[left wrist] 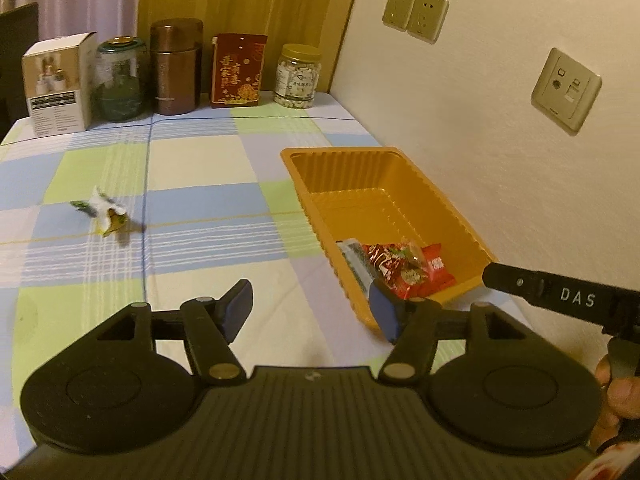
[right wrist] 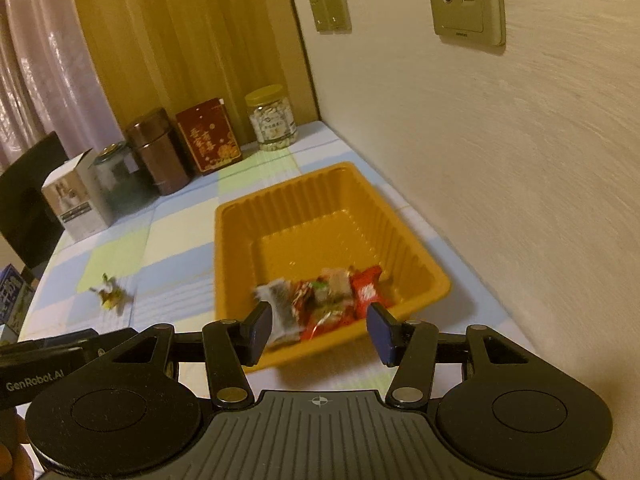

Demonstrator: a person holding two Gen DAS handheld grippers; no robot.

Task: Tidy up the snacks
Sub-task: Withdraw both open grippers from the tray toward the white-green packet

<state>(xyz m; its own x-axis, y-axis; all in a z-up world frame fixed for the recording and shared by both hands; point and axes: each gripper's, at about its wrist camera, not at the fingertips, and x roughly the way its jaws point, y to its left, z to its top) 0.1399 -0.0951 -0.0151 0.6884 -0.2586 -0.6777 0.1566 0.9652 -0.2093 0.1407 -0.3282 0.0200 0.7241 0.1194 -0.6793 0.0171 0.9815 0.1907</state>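
An orange plastic tray stands on the checked tablecloth beside the wall. Several wrapped snacks, red and silver, lie in its near end. One loose white and green snack lies on the cloth to the left. My left gripper hangs open above the cloth at the tray's near left corner, with nothing between its blue pads. My right gripper is open over the tray's near rim, the snacks showing beyond its fingers, none pressed by the pads.
Along the back stand a white box, a glass jar, a brown canister, a red packet and a yellow-lidded jar. The wall with sockets runs close on the right. A dark chair stands at left.
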